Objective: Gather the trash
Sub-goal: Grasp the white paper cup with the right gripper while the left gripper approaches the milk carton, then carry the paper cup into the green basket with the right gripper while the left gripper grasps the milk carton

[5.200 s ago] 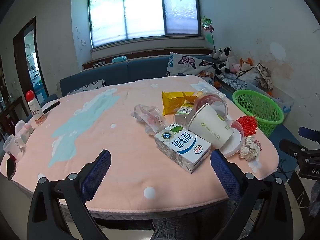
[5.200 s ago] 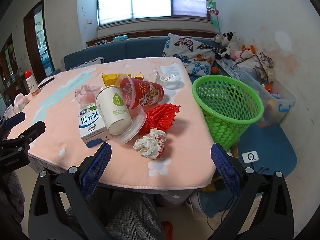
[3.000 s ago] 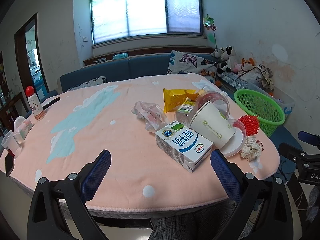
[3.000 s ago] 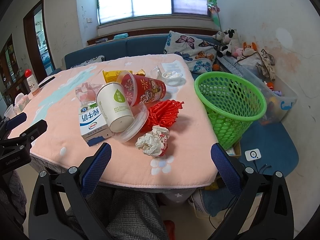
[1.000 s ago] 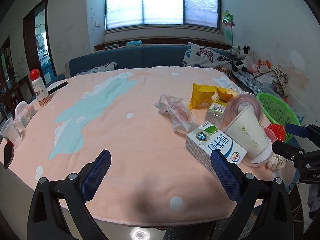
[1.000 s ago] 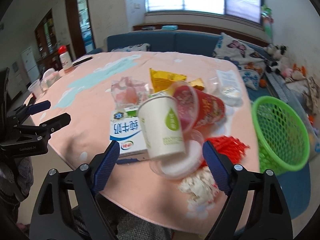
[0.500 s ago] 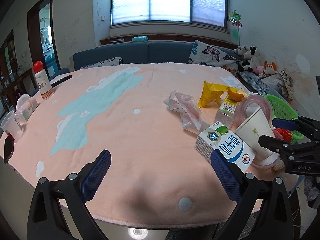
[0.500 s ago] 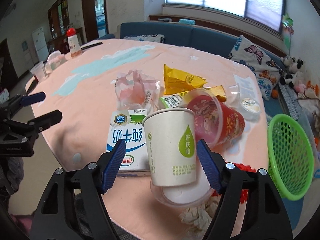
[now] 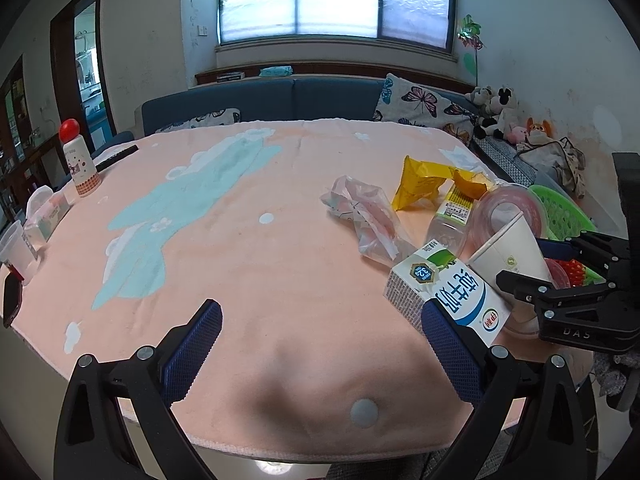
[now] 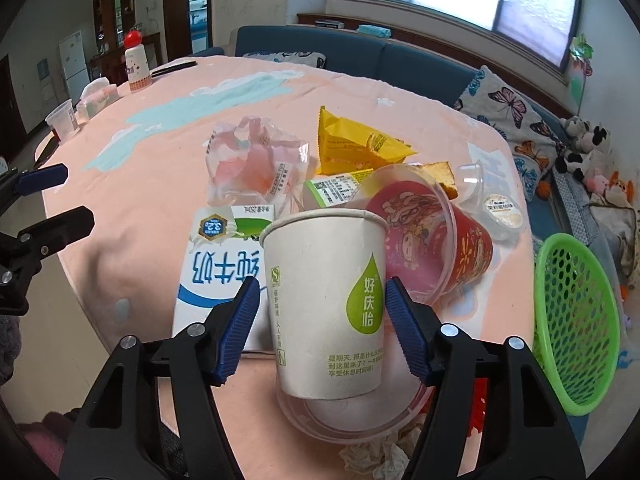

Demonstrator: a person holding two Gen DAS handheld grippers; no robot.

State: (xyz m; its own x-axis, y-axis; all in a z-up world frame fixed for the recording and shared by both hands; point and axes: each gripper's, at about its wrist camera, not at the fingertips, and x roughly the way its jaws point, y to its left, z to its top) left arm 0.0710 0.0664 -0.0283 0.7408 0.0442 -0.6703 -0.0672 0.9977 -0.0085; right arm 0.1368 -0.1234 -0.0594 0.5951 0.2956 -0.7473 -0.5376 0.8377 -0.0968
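A heap of trash lies on the pink table. A white paper cup (image 10: 326, 300) lies on its side on a clear plastic lid. My right gripper (image 10: 322, 304) has its blue pads on both sides of the cup, the right pad at its wall, a sliver of gap at the left. Beside the cup are a milk carton (image 10: 218, 264), a red clear cup (image 10: 432, 236), a pink plastic bag (image 10: 256, 160), a yellow wrapper (image 10: 352, 144) and crumpled paper (image 10: 380, 460). My left gripper (image 9: 320, 344) is open and empty over the table's near edge, left of the carton (image 9: 448, 296).
A green mesh basket (image 10: 576, 320) stands off the table's right edge. A red-capped bottle (image 9: 78, 160), a tissue pack (image 9: 44, 212), a plastic cup (image 9: 14, 248) and a phone (image 9: 11, 300) sit along the left edge. A sofa with cushions runs behind.
My right gripper has moved in over the heap and narrowed its jaws around the paper cup. My left gripper has drifted left, away from the heap, and stays open.
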